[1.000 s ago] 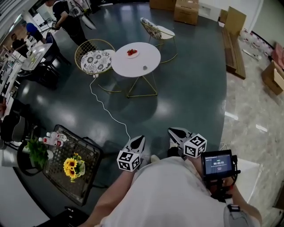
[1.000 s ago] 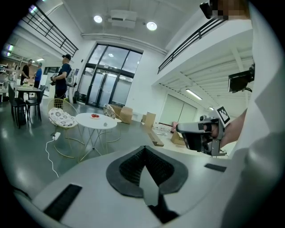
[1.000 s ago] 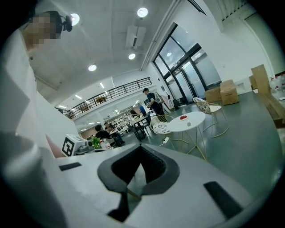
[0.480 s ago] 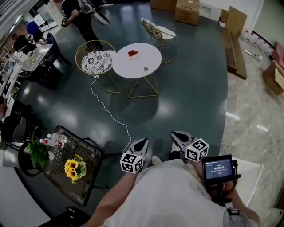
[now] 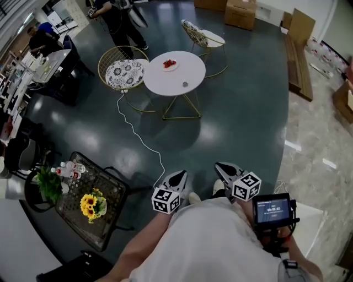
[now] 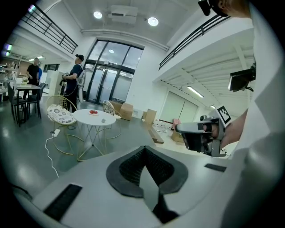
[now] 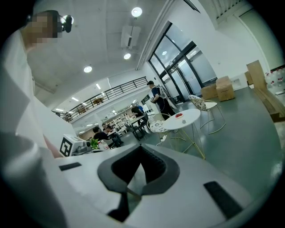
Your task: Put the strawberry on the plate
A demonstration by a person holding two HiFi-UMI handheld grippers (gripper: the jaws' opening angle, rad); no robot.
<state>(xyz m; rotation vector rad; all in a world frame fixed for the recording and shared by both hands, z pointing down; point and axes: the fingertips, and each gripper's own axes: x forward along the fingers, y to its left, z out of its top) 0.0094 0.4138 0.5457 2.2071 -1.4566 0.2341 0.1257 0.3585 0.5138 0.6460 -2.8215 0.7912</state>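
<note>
Both tools [image 5: 178, 176] [image 5: 224, 168] well apart from strawberries [image 5: 170, 63]

1. Reads as a large open office hall or lobby: dark polished floor [image 5: 237, 110], tall glass doors [image 6: 107, 84], railed mezzanine [image 7: 102, 95] overhead.
2. Holds a café-style round white counter [image 5: 165, 80] with wire chairs [image 5: 125, 71].
3. Shows staffed work counters [image 5: 47, 60] along one side, cardboard boxes [image 5: 240, 12] by the wall.

I can read no words or numbers anywhere. The small screen [image 5: 272, 210] at my near right shows pale digits (too small to make out).
</note>
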